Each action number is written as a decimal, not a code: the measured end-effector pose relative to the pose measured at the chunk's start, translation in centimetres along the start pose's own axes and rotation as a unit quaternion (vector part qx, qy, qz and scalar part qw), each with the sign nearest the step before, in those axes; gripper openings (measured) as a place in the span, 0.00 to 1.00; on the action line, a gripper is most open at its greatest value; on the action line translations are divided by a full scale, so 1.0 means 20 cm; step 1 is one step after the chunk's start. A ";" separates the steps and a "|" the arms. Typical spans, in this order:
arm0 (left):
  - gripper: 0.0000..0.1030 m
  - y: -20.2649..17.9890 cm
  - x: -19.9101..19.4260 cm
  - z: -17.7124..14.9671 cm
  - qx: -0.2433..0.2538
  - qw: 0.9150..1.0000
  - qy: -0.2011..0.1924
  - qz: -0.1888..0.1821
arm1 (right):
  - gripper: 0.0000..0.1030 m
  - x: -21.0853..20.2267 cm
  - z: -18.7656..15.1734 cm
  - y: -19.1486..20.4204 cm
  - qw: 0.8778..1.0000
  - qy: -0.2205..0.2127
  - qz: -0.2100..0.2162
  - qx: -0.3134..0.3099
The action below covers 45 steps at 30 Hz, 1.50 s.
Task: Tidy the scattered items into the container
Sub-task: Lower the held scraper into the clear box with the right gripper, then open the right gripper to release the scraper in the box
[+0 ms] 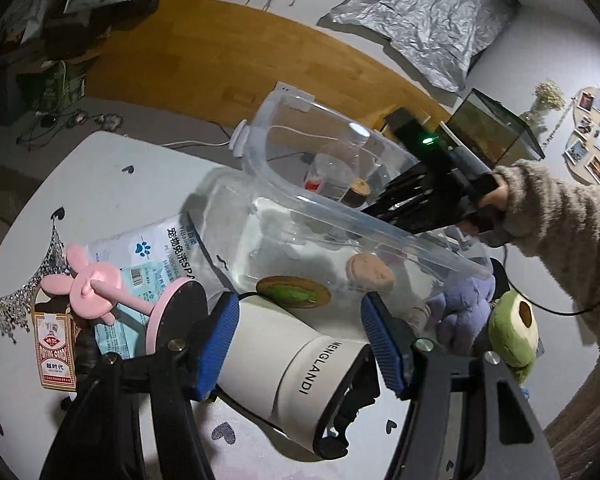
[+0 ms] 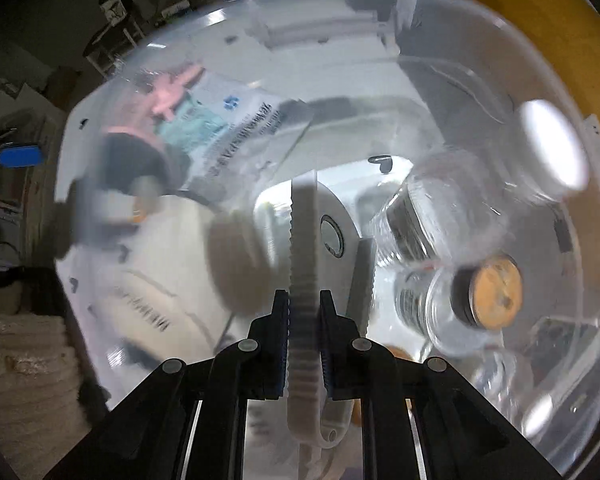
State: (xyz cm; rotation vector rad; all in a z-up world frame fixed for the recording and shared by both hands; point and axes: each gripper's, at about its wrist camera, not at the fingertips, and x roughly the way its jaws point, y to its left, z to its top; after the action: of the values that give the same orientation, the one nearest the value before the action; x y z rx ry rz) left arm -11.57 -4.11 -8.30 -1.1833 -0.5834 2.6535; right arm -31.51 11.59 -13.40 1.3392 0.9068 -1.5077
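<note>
Over the table, clear container (image 1: 340, 216) tilted, right claw (image 2: 304, 344) clamping its rim, left claw (image 1: 300, 344) gripping white appliance (image 1: 292, 364).

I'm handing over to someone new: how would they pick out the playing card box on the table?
Start at the tilted clear plastic container in the middle of the white table. Go to the pink fan on its left; the playing card box lies just under the fan's blades. It is the only red and cream carton, beside the pale blue packet.

"menglandi" on white appliance (image 1: 296, 364); "超时代" on red card box (image 1: 55, 356); "spa", paw logo on blue-white packet (image 1: 160, 256).
</note>
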 end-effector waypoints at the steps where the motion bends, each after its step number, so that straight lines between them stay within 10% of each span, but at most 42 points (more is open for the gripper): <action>1: 0.61 0.01 0.01 0.00 -0.002 1.000 0.002 0.001 | 0.15 0.04 0.02 -0.01 1.000 0.001 0.000 -0.003; 14: 0.61 0.06 0.09 0.03 -0.020 1.000 0.011 -0.003 | 0.15 0.35 0.17 0.05 0.993 0.016 -0.063 -0.096; 45: 0.61 0.10 0.10 0.01 -0.036 0.999 0.017 -0.015 | 0.12 0.49 0.07 -0.14 0.994 0.074 -0.025 -0.082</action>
State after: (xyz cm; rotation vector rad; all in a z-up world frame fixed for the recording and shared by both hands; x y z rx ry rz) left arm -13.05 -5.43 -10.43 -1.2275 -0.6898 2.6023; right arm -34.67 9.68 -22.94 1.3293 1.1413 -1.3530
